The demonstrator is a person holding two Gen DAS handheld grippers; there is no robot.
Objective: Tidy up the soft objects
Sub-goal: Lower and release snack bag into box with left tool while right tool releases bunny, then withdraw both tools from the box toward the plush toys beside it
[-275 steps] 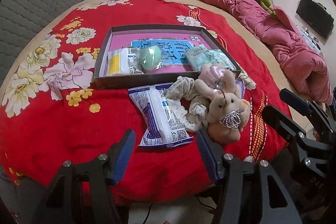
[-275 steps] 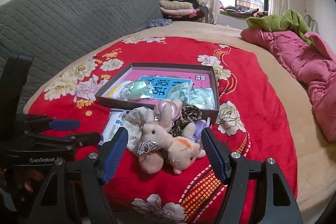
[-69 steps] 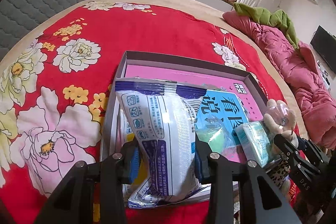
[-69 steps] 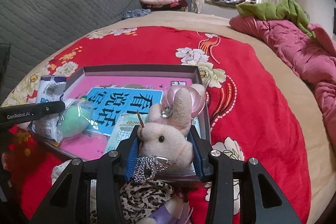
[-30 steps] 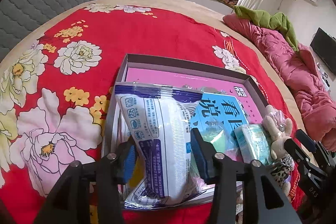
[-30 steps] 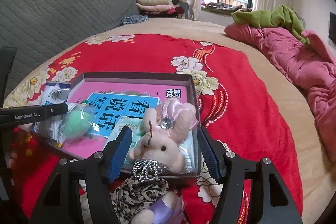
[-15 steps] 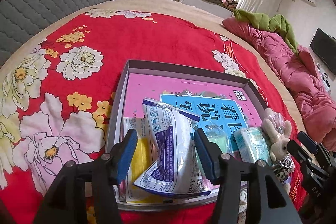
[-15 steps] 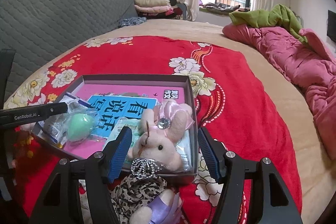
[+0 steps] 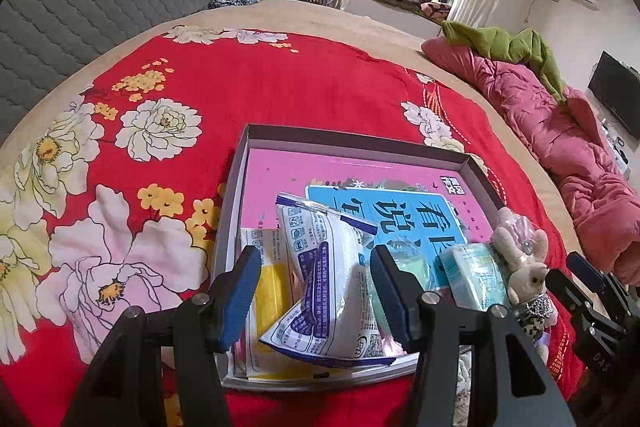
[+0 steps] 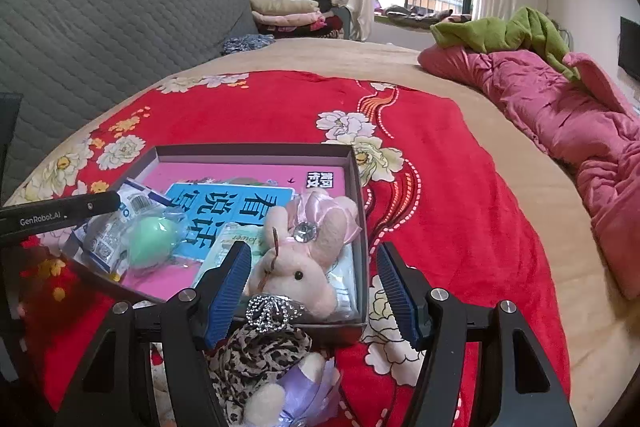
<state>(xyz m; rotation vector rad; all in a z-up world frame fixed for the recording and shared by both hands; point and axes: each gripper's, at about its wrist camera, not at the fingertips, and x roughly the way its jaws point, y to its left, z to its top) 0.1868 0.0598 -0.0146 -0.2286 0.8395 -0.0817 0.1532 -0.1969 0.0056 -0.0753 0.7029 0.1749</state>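
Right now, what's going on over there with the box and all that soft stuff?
A person with a gripper in each hand is sorting soft things into the shallow box on the red floral blanket. The left gripper has just been opening; its jaws stand apart from the blue-and-white packet, which lies in the box. The right gripper is open around the pink plush rabbit, which rests in the box's near right corner. A leopard-print plush lies outside, in front of the box.

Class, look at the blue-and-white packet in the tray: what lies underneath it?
The blue-and-white packet lies tilted on a yellow-and-white packet and partly covers the green item. Whatever else lies beneath on the tray floor is hidden.
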